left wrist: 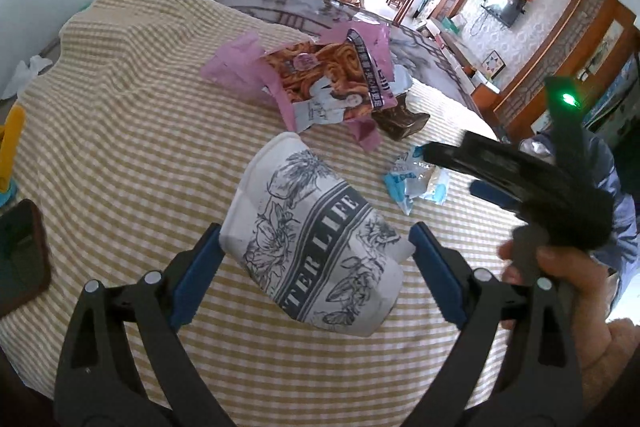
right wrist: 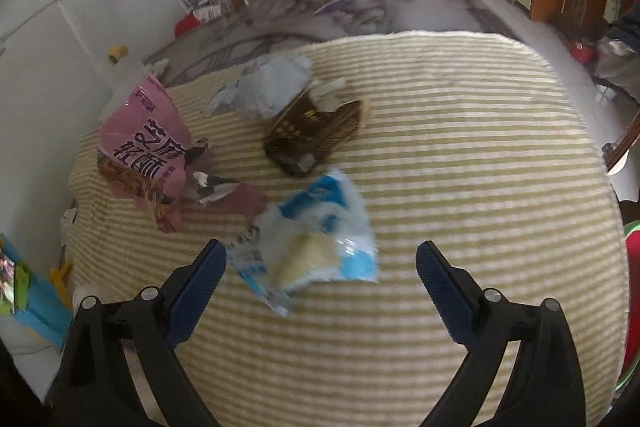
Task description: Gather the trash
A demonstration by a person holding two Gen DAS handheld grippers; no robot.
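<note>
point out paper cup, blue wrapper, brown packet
paper cup (left wrist: 316,247): left wrist view, on its printed side wall.
blue wrapper (right wrist: 316,239): right wrist view, middle of the crumpled film.
brown packet (right wrist: 310,137): right wrist view, on its dark top face.

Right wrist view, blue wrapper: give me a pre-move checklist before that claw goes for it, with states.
1. Right claw open: ok, jaws spread wide.
2. Blue wrapper lined up between the jaws: ok, though it sits nearer the left pad.
3. Wrapper clear of the pink snack bag and brown packet: ok, striped cloth shows between them.
4. Left claw secure on the paper cup: ok, both pads against its sides.
5. Height above the tablecloth: cannot tell, the image is blurred.
</note>
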